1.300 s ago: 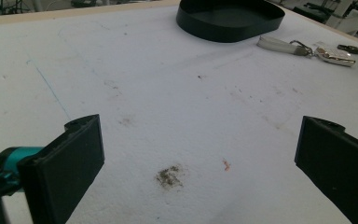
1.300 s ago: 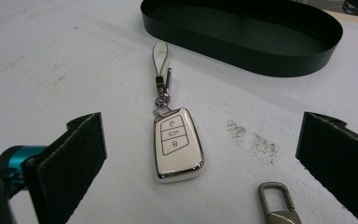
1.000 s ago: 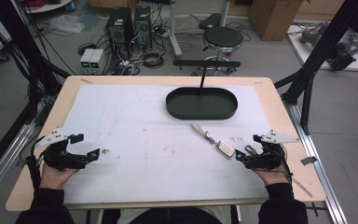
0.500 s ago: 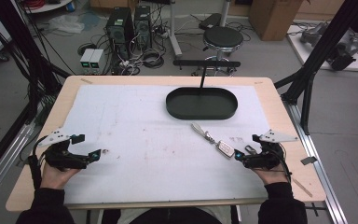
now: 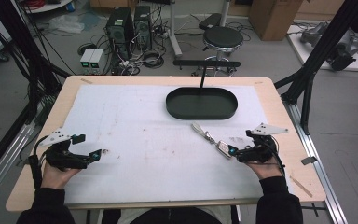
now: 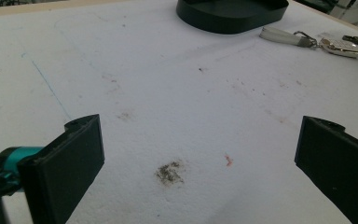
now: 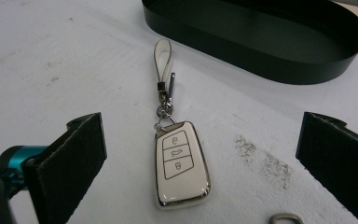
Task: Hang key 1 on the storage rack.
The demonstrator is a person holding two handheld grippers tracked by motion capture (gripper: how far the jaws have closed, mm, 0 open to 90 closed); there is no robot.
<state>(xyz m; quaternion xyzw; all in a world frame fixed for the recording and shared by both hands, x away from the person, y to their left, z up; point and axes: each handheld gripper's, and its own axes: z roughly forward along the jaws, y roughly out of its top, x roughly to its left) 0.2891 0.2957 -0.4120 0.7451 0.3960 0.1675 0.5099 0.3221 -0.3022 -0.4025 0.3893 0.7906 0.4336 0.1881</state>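
I am seeing the black oval tray (image 5: 201, 103) sitting empty toward the far side of the white surface (image 5: 135, 135). I am holding the left gripper (image 5: 97, 154) low at the near left, fingers spread over bare surface. The right gripper (image 5: 230, 151) is hovering at the near right, its spread fingers (image 7: 70, 154) flanking the white key fob (image 7: 181, 164) without touching it, strap (image 7: 163, 52) pointing at the tray.

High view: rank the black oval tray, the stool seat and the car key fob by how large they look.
1. Black oval tray, clearly the largest.
2. Stool seat, smaller, though it sits farther from the camera, so its true size is unsure.
3. Car key fob, smallest by far, just ahead of the right gripper.
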